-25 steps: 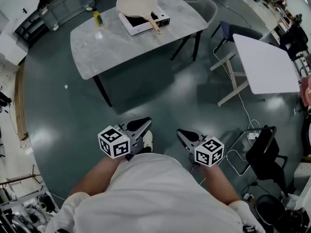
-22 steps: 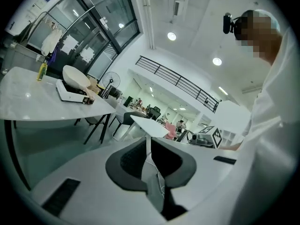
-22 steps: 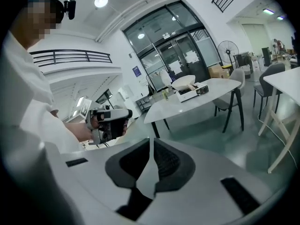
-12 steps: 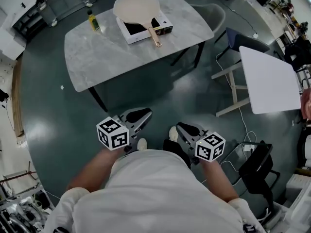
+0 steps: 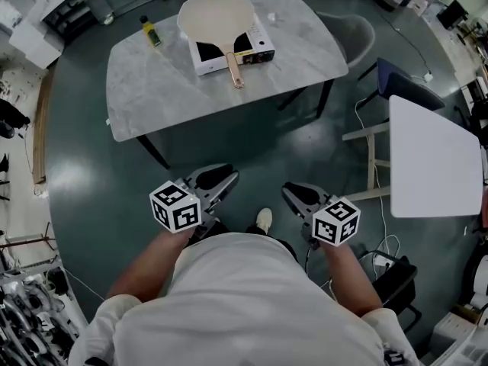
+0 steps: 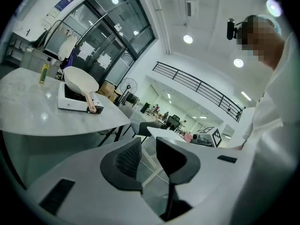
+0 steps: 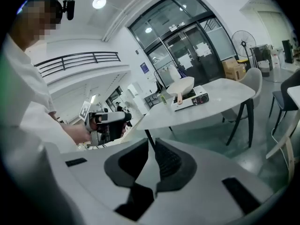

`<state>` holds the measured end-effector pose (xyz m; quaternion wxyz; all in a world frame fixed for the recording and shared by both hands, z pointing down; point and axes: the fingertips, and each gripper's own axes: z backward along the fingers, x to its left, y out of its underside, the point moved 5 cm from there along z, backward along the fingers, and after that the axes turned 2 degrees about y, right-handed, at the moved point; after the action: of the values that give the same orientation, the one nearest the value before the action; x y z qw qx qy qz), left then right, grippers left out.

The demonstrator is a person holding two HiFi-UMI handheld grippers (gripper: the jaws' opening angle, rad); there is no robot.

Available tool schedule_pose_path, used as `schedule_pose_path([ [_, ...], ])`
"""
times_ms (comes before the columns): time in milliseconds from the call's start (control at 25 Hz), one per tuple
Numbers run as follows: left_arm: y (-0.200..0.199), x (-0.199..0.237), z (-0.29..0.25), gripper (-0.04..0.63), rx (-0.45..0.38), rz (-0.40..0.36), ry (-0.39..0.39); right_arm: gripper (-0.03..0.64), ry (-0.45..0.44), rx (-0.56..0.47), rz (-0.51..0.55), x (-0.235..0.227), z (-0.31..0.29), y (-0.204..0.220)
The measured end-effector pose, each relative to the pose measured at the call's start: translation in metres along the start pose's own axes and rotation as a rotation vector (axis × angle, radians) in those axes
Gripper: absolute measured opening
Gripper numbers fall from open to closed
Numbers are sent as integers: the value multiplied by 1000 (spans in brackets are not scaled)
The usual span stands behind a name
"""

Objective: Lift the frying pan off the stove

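Observation:
A cream frying pan [image 5: 216,15] with a wooden handle [image 5: 231,65] rests on a white single-burner stove [image 5: 255,46] on the far grey table [image 5: 152,90]. Both grippers are held close to my body, well short of the table. My left gripper [image 5: 221,178] is opening, with a clear gap and nothing between its jaws. My right gripper [image 5: 293,193] is also opening, with a narrow gap and nothing in it. In the left gripper view the left gripper [image 6: 147,146] points past the pan [image 6: 80,80]. In the right gripper view the right gripper [image 7: 153,149] faces the pan [image 7: 180,86].
A small yellow bottle [image 5: 153,32] stands on the grey table left of the stove. A grey chair [image 5: 358,30] and a blue chair [image 5: 404,78] stand to the right of it. A white table [image 5: 435,155] is at the right, with a black chair [image 5: 393,280] and floor cables below it.
The person has stepped forward and turned, so the table and pan shifted in view and the pan handle now points more toward me. Both grippers stay by the body.

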<state>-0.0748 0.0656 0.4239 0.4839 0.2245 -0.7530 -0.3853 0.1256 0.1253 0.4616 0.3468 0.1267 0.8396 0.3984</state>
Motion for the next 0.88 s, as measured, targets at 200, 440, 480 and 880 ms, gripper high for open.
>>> schedule_pose_path([
  [200, -5, 3, -27, 114, -40, 45, -52, 77, -58, 38, -57, -57, -3, -6],
  [440, -20, 47, -43, 141, -82, 135, -73, 100, -87, 49, -112, -103, -41, -39],
  [480, -24, 58, -46, 143, -91, 151, -69, 103, -85, 58, -105, -109, -50, -47],
  [880, -68, 161, -77, 168, -90, 240, -4, 123, -62, 53, -141, -140, -148, -147],
])
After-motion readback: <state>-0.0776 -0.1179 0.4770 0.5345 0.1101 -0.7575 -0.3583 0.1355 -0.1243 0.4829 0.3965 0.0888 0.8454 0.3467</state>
